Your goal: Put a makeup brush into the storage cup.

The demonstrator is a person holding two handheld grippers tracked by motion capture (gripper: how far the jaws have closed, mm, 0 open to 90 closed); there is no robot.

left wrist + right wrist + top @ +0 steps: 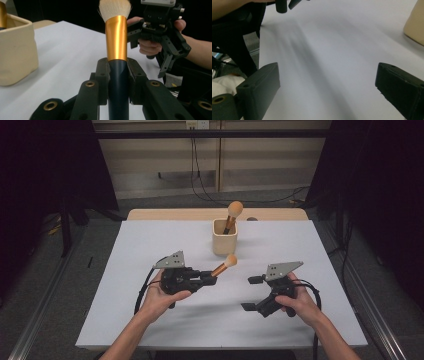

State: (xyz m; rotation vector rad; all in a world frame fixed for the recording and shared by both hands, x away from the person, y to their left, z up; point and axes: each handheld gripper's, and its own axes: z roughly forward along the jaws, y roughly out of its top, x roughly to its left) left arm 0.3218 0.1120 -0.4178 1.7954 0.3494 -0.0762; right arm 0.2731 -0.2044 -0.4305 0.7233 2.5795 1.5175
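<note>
My left gripper (pixel 210 280) is shut on a makeup brush (pixel 224 265) with a dark handle, gold ferrule and pale bristles; it points right and slightly away, toward the cream square holder (pixel 224 237). In the left gripper view the jaws clamp the brush's dark handle (pixel 118 82), with the bristles up. A second brush (pixel 232 215) stands in the holder, bristles up. My right gripper (pixel 251 293) hovers over the mat at the right, jaws wide apart with nothing between them. In the right gripper view its fingers (pixel 262 82) flank bare white mat.
A white mat (pixel 150 320) covers the table; a wooden edge (pixel 165 214) shows at the back. Dark floor and metal rails lie on both sides. The holder's corner (pixel 415 25) appears at the right gripper view's upper right, and the holder (pixel 16 50) is left in the left gripper view.
</note>
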